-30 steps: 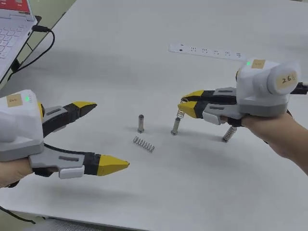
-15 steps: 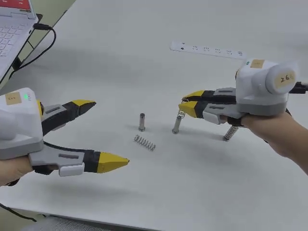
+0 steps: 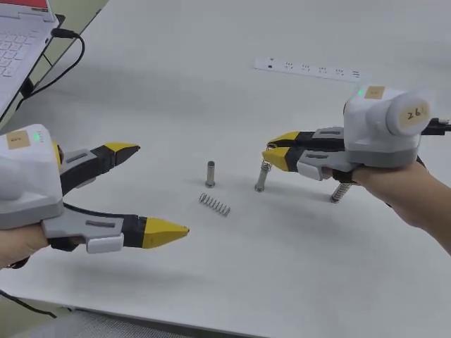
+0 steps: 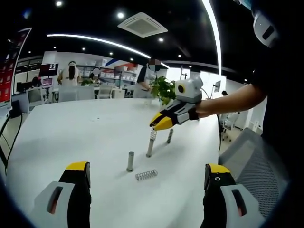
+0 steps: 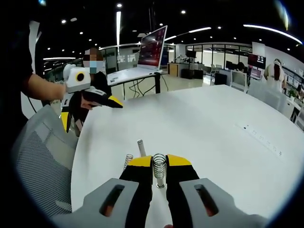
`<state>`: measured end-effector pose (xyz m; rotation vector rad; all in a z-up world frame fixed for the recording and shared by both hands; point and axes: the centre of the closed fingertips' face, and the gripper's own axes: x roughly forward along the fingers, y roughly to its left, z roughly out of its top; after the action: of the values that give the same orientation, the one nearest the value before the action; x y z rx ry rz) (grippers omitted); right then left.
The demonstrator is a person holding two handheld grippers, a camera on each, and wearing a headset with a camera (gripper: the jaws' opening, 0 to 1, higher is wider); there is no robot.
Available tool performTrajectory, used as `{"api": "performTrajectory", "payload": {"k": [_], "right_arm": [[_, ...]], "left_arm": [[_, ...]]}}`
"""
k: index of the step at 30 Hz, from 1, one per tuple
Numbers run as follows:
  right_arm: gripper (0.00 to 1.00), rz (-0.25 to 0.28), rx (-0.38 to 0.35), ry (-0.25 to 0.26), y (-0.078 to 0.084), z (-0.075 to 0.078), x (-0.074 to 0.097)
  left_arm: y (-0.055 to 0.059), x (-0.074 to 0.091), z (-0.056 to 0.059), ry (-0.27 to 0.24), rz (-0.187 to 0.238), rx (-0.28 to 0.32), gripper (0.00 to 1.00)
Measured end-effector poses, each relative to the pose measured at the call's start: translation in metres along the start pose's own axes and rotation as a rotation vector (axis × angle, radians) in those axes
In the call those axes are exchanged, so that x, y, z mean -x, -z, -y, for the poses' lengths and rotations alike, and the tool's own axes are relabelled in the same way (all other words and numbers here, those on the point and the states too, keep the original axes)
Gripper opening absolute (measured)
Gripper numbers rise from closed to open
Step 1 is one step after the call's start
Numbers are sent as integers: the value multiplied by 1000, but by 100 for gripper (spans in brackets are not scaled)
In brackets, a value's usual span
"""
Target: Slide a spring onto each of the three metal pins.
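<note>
1. My left gripper (image 3: 158, 189): jaws spread wide, nothing in them, held above the near side of the white worktop (image 3: 232, 282), well apart from the pins.

2. My right gripper (image 3: 269, 151): jaws drawn almost together and clamped on the gripped spring (image 3: 265, 167).

3. Middle pin (image 3: 261, 184): foot on the worktop, leaning. The gripped spring sits over its upper part and the lower shaft is uncovered. The right gripper view gives the close detail, with the coil's open top end (image 5: 159, 160) standing between my two yellow tips and both jaws against its sides.

4. Bare pin (image 3: 210, 173): upright, left of the middle pin, carrying no spring.

5. Loose spring (image 3: 213, 204): lying flat on the worktop just in front of the bare pin, apart from it.

6. Far pin (image 3: 340, 191): leaning under my right hand, with the seated spring (image 4: 169, 136) around it. The left gripper view sets it just behind the middle pin.

7. Head view, further items: a white power strip (image 3: 312, 69) at the far side and a laptop (image 3: 17, 39) with a black cable (image 3: 53, 74) at the left edge.

8. Left gripper view, background: an office with people and a green plant (image 4: 164, 89).
</note>
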<state>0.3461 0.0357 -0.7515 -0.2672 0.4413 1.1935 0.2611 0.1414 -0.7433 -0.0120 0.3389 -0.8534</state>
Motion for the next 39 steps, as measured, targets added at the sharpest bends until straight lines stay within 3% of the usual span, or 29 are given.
{"api": "performTrajectory", "payload": {"k": [12, 33, 34, 35, 39], "right_arm": [[7, -16, -24, 1, 13, -1, -7], [8, -127, -20, 11, 57, 0, -18], [8, -81, -35, 8, 52, 0, -20], [8, -110, -44, 17, 57, 3, -19], [8, -99, -31, 21, 55, 4, -19]], "left_arm": [[1, 2, -2, -6, -1, 0, 97], [2, 1, -1, 0, -7, 0, 96], [2, 1, -1, 2, -6, 1, 96], [1, 1, -1, 1, -6, 0, 96], [2, 2, -1, 0, -6, 0, 96]]}}
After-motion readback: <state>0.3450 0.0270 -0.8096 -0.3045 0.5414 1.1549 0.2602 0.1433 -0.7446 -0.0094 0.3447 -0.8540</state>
